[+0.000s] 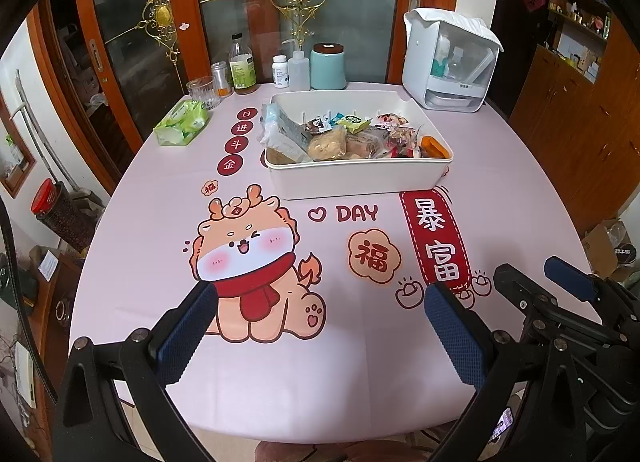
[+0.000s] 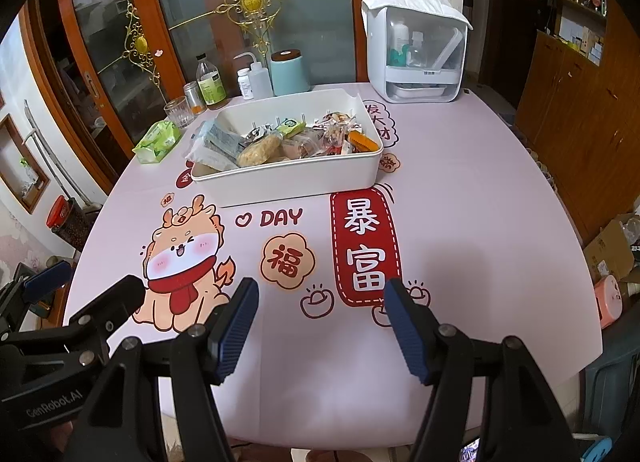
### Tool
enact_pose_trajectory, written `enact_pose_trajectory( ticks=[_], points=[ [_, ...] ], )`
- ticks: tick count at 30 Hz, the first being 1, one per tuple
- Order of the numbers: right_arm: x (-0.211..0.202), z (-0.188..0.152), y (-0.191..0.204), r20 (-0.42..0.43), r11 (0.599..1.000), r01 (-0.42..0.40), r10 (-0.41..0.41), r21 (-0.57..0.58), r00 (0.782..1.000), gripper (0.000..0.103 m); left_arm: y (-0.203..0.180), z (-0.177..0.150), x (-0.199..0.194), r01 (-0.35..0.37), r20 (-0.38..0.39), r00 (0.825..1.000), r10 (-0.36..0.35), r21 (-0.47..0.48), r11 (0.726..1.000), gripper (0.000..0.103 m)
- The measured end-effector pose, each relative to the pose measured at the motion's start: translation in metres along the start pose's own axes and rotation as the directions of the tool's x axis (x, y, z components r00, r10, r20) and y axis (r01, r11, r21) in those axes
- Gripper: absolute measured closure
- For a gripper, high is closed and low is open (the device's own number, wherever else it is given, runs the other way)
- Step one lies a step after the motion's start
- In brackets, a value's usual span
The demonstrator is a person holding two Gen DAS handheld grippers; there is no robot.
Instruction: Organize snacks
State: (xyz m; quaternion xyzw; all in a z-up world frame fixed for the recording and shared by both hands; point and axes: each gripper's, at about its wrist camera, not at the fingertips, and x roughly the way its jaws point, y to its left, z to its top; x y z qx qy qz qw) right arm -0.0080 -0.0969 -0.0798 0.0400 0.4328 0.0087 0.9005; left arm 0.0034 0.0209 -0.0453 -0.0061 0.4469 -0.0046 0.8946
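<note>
A white bin (image 1: 360,178) (image 2: 288,178) stands on the far half of the pink printed tablecloth. It holds several wrapped snacks (image 1: 348,138) (image 2: 280,142), packed across its near side. My left gripper (image 1: 320,288) (image 2: 102,274) hovers over the near part of the table, above the dragon print, open with nothing between its blue pads. My right gripper (image 2: 320,284) (image 1: 526,267) hangs just to its right, over the red banner print, also open and empty. Both sit well short of the bin.
A green tissue pack (image 1: 182,122) lies left of the bin. Behind it stand a glass (image 1: 203,91), bottles (image 1: 242,66) and a teal canister (image 1: 328,66). A white countertop appliance (image 1: 448,58) occupies the back right corner. Wooden cabinets (image 2: 580,110) line the right.
</note>
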Motion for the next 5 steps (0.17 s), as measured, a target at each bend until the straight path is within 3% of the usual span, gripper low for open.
enact_pose_trajectory(
  ticks=[5],
  points=[
    [0.003, 0.0005, 0.0024, -0.004, 1.0, 0.002, -0.002, 0.001, 1.0, 0.037, 0.0042, -0.002, 0.0034, 0.003, -0.008, 1.0, -0.003, -0.002, 1.0, 0.001]
  ],
)
